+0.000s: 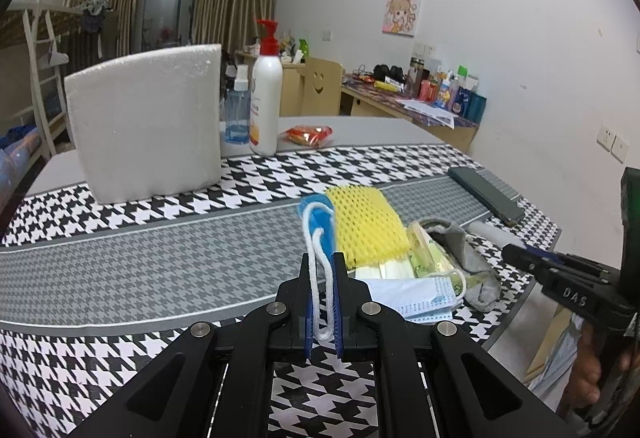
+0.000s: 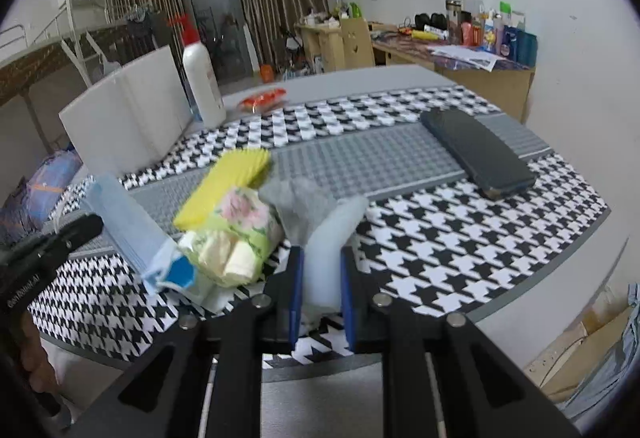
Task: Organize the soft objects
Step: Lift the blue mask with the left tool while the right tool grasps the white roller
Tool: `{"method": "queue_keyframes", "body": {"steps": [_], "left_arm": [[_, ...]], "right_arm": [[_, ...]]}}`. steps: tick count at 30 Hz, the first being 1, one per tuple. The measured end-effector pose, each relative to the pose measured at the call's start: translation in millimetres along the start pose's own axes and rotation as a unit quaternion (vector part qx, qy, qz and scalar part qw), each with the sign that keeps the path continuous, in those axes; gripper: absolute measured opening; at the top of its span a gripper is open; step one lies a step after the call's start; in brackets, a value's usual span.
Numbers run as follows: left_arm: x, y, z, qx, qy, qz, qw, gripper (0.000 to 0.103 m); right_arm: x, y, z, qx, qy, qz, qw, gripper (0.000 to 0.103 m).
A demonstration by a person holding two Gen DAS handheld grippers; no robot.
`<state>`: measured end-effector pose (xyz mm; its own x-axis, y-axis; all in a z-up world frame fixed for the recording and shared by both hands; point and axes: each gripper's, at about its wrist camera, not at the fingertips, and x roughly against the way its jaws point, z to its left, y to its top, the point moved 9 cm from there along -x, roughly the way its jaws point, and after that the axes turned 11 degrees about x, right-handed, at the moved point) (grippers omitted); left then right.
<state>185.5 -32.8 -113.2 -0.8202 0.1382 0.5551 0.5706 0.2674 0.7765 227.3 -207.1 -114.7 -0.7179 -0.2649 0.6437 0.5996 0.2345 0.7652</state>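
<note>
While tilted down, left gripper (image 1: 324, 270) pinches cord (image 1: 320, 278)

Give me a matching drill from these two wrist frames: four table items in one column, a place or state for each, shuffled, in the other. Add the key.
Items
1. white cord loop
2. pale foam roll
3. dark phone
4. white foam block

Places or states
A. lies flat on the far right of the houndstooth cloth
B. stands upright at the far left, beside the white pump bottle
C. pinched in the left tool
D. between the fingers of the right tool

Pairs: 1-C, 2-D, 3-A, 4-B
</note>
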Motion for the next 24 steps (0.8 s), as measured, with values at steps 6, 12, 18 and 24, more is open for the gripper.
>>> {"method": "queue_keyframes", "body": {"steps": [6,12,18,24], "left_arm": [[10,8,-1,-0.005,-0.004,-0.014,0.9999,0.005],[8,-1,-1,-0.002,-0.007,-0.002,1.0,0.005],[-3,-12,-2,0.0,-0.007,0.023,0.9997,0.038],[-21,-18,-11,-0.003,-0.013,0.045,0.9989,0.046]], "right_arm": [[15,15,4,0.003,0.005,-0.028,1.0,0.021],[22,21,11,0.011,0.015,-0.042,0.999,0.021],[18,17,12,0.012,0.02,-0.038,0.999,0.021],[15,15,14,0.011,0.029,-0.036,0.999,0.021]]}}
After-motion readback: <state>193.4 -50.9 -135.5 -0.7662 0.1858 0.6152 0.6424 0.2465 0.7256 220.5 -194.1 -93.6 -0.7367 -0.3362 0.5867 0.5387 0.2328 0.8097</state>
